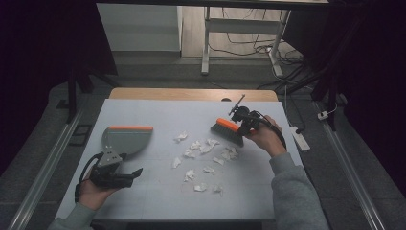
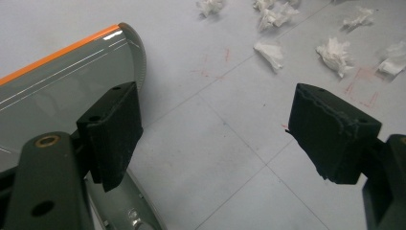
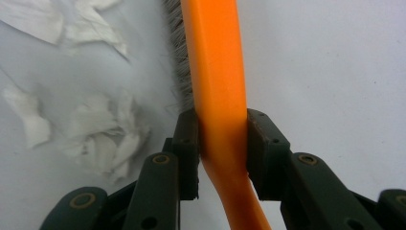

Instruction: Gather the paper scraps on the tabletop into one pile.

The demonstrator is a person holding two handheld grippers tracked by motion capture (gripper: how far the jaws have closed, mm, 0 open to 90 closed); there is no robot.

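Observation:
A grey dustpan (image 1: 125, 139) with an orange lip lies at the table's left; in the left gripper view the dustpan (image 2: 62, 76) sits to the left of the jaws. My left gripper (image 1: 138, 171) is open just right of its handle, holding nothing, as the left gripper (image 2: 213, 136) view confirms. My right gripper (image 1: 242, 127) is shut on the orange brush (image 1: 228, 131), whose grey bristles rest on the table right of the paper scraps (image 1: 203, 148). Up close, the right gripper (image 3: 222, 153) clamps the brush handle (image 3: 218, 81), with scraps (image 3: 103, 134) to its left.
The white table (image 1: 158, 191) has a wooden far edge (image 1: 191, 94). Several torn paper scraps lie scattered between dustpan and brush, reaching down to the table's middle front. Beyond the table stand desk legs and cables on the floor.

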